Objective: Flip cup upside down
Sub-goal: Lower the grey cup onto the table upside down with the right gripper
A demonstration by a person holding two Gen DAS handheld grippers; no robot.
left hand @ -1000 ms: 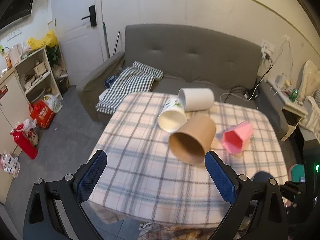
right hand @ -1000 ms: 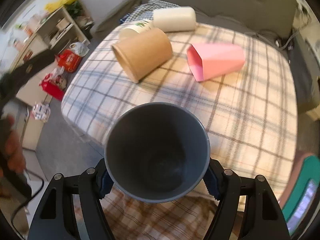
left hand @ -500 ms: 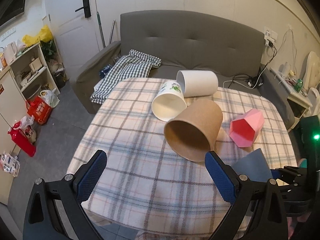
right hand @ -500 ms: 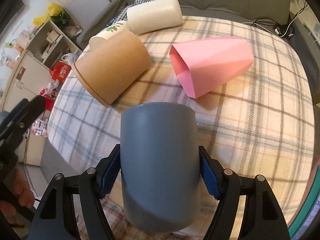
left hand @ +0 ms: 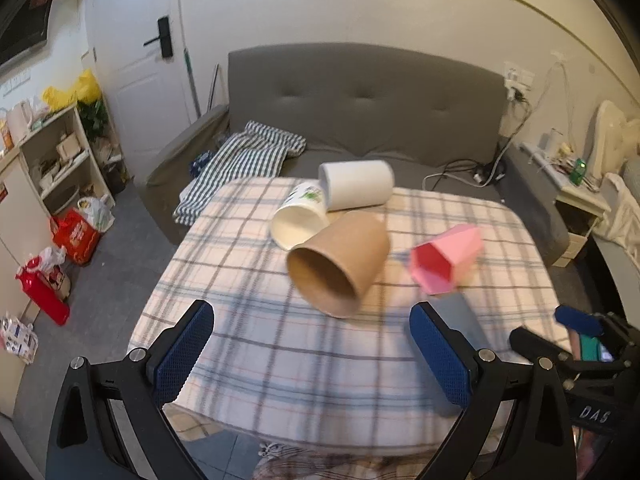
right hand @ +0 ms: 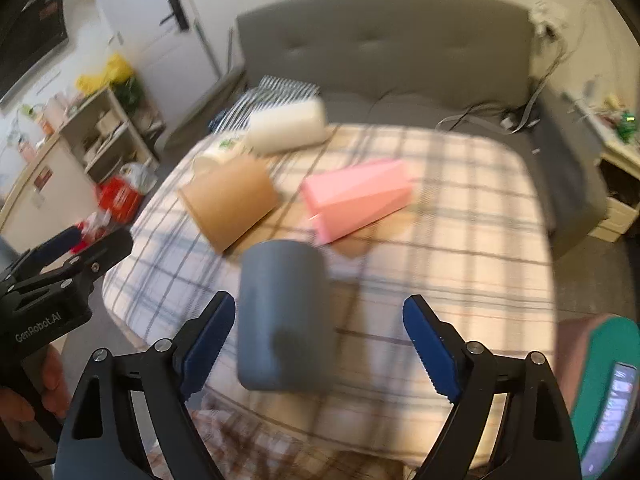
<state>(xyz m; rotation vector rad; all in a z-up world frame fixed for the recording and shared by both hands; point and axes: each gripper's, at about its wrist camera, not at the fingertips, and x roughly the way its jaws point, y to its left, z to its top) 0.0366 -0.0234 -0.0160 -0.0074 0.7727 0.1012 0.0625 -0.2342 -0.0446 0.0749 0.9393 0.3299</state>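
A grey-blue cup [right hand: 282, 314] stands upside down on the checked tablecloth [right hand: 460, 216] near the front edge, blurred. My right gripper [right hand: 316, 344] is open, its jaws apart, the cup close to the left finger [right hand: 208, 338] and free of both. In the left wrist view the cup [left hand: 460, 316] shows partly behind my right finger [left hand: 436, 356]. My left gripper [left hand: 308, 354] is open and empty above the table's front edge. A brown paper cup [left hand: 338, 262], a pink faceted cup [left hand: 444, 258], a white printed cup [left hand: 300, 222] and a white cylinder cup [left hand: 356, 190] lie on their sides.
A grey sofa [left hand: 360, 92] with a striped cloth [left hand: 240, 160] stands behind the table. Shelves [left hand: 60, 160] and bags are on the floor at left. A bedside table [left hand: 576, 200] with cables is at right. The left gripper's body [right hand: 52, 280] shows at left in the right wrist view.
My right gripper has opened and let go of the grey-blue cup, which now stands upside down on the cloth. The right view has tilted up. The left gripper stays open.
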